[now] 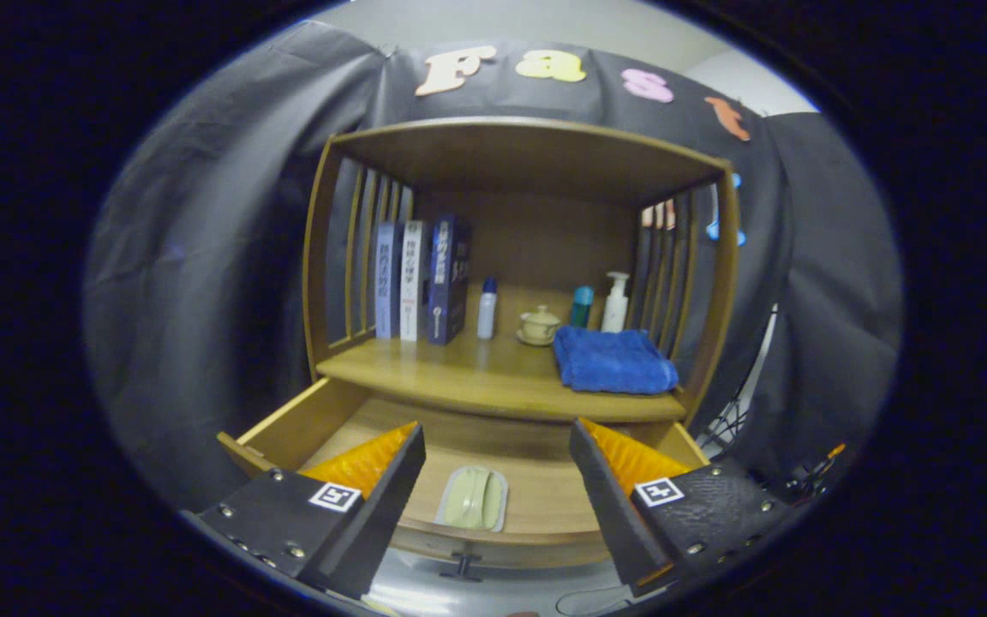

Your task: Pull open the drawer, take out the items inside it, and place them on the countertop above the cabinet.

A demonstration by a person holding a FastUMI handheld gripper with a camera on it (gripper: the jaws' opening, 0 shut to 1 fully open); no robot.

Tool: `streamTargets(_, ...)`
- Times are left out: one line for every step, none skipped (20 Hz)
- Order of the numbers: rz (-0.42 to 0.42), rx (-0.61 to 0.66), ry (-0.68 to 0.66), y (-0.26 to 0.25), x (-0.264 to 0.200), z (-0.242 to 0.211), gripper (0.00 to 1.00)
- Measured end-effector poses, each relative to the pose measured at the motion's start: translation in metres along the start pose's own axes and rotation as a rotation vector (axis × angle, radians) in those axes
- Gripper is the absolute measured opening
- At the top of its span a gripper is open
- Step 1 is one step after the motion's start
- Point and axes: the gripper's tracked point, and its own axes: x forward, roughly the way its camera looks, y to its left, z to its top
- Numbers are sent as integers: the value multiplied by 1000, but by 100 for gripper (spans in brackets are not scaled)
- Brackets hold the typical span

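The camera rides on the tool (496, 446) and looks forward along its two spread fingers, tipped slightly downward. It faces the wooden cabinet (519, 163) head-on from close by, looking straight onto the counter (459, 373) and down into the open drawer (536, 497) just ahead.

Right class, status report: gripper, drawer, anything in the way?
Gripper open, hovering above the open drawer. Pale green item lies in drawer, between the fingers, untouched. Countertop has bare space left of blue towel.

drawer (493, 454) – smooth glossy wood | towel (613, 360) – soft blue cloth
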Motion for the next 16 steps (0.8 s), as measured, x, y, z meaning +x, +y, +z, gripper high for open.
streamTargets(22,-18,58,4,12,-8,100)
streamTargets(41,-15,126,6,22,-19,100)
streamTargets(57,-18,180,8,28,-30,100)
streamTargets(70,-17,212,11,35,-35,100)
streamTargets(61,-36,238,8,43,-41,99)
streamTargets(64,-52,279,9,47,-50,99)
streamTargets(69,-56,317,14,50,-62,99)
streamTargets(68,-69,354,14,55,-72,99)
streamTargets(76,-73,398,13,59,-83,99)
streamTargets(82,-55,439,13,63,-94,99)
streamTargets(91,-39,468,15,65,-97,99)
streamTargets(102,-5,483,18,72,-102,99)
streamTargets(90,7,493,16,74,-102,99)
streamTargets(68,-9,502,11,77,-103,99)
streamTargets(61,-9,500,9,78,-100,99)
streamTargets(71,6,508,11,82,-102,99)
